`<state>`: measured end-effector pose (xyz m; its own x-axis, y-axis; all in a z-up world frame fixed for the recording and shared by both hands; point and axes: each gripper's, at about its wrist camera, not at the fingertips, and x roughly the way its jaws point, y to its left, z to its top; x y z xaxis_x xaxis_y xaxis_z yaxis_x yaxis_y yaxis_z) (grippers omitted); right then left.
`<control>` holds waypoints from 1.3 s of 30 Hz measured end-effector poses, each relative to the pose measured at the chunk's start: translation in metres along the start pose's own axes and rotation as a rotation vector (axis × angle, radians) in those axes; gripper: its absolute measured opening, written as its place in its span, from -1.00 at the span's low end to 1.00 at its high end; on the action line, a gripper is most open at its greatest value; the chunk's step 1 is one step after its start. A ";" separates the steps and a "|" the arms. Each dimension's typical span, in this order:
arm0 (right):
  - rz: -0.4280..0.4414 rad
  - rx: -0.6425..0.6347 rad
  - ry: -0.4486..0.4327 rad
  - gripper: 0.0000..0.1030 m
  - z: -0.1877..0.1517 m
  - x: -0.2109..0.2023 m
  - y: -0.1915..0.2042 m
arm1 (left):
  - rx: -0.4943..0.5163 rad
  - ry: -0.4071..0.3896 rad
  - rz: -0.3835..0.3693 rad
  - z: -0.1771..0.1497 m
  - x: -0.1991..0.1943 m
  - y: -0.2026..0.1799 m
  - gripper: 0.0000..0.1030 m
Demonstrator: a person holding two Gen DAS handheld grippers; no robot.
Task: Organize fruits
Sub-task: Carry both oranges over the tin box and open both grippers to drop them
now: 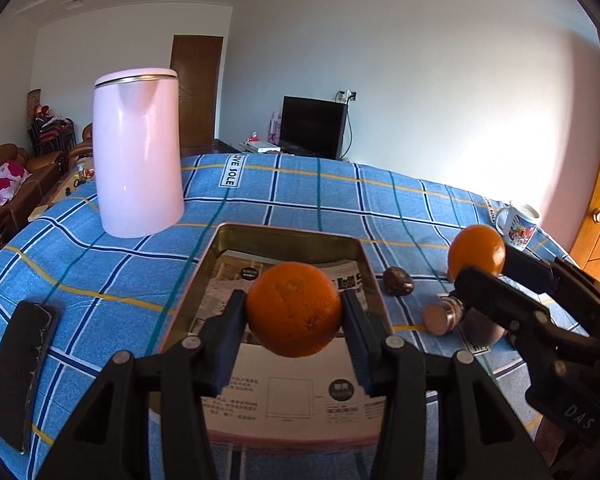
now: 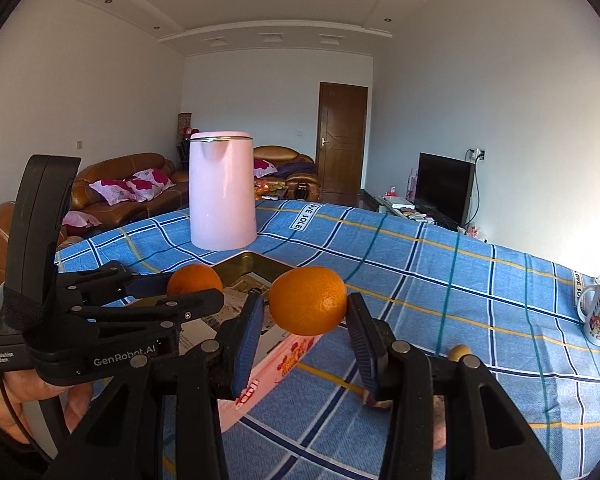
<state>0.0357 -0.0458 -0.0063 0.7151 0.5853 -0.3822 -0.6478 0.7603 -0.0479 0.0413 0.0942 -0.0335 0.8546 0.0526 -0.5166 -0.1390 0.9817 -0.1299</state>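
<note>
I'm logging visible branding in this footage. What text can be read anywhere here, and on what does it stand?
"LOVE SOLE": label strip on the blue checked tablecloth.
"GenRobot.AI": body of the left gripper.
"Data Acquisition System": the same gripper's side.
"DAS": body of the right gripper.
Print on the tin tray's paper lining and on the mug: too small to read.

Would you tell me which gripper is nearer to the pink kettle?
Left. The left gripper, holding an orange over the tin tray, is closer to the pink kettle; the right gripper sits beyond the tray's right edge.
</note>
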 end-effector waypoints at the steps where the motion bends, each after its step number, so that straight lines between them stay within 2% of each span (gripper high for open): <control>1: 0.005 -0.006 0.006 -0.13 0.000 0.004 0.003 | -0.004 0.005 0.004 0.000 0.002 0.003 -0.05; 11: 0.051 -0.040 0.110 -0.13 -0.007 0.049 0.027 | -0.040 0.047 0.042 -0.007 0.015 0.026 -0.05; 21: 0.084 -0.057 0.224 -0.13 -0.011 0.072 0.034 | -0.032 0.072 0.067 -0.009 0.020 0.028 -0.05; 39: 0.102 -0.117 0.259 -0.07 -0.013 0.077 0.043 | -0.003 0.072 0.082 -0.009 0.019 0.025 -0.03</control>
<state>0.0595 0.0286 -0.0498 0.5638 0.5539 -0.6126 -0.7495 0.6547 -0.0978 0.0495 0.1178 -0.0543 0.8019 0.1196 -0.5853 -0.2087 0.9741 -0.0868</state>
